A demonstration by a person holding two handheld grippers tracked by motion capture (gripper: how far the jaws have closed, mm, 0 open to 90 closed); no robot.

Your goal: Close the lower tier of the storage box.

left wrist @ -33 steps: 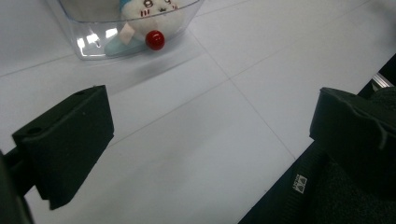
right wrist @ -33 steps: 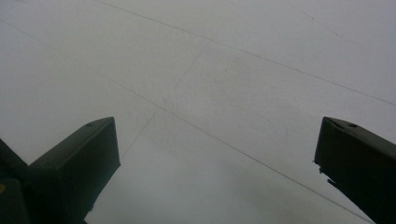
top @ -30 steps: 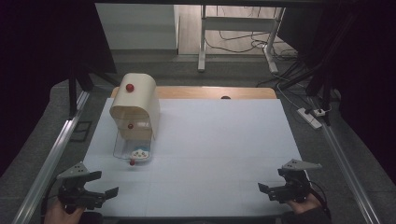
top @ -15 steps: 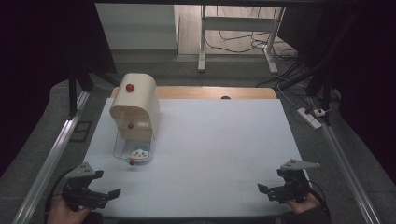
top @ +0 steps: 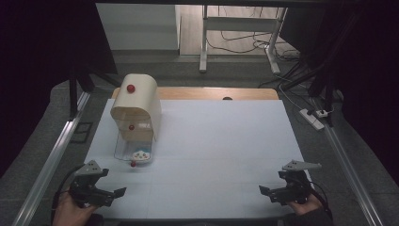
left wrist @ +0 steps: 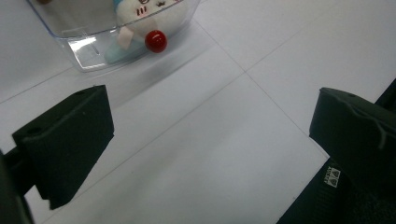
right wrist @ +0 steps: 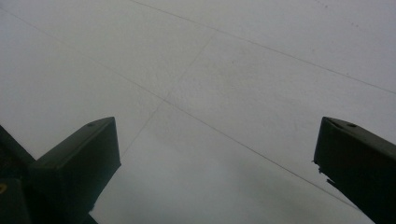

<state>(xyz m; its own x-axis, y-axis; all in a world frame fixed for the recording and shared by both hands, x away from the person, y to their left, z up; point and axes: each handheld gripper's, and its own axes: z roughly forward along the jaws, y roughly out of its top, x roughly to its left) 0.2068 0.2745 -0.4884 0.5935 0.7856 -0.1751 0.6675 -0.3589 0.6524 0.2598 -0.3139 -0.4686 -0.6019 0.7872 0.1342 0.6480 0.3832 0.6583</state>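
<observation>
While both my jaws gape wide over the table (top: 211, 141), my left gripper (top: 110, 193) sits lower left, near the clear box (top: 134, 153); right gripper (top: 270, 193) lower right.

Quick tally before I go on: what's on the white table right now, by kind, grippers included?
Grippers: 2, left gripper and right gripper, both open
Cream bread-bin box: 1
Clear drawer pulled out of the box's near side: 1
Plush toy in the drawer: 1
Red knobs: 3, top, front, drawer
Total: 8
</observation>
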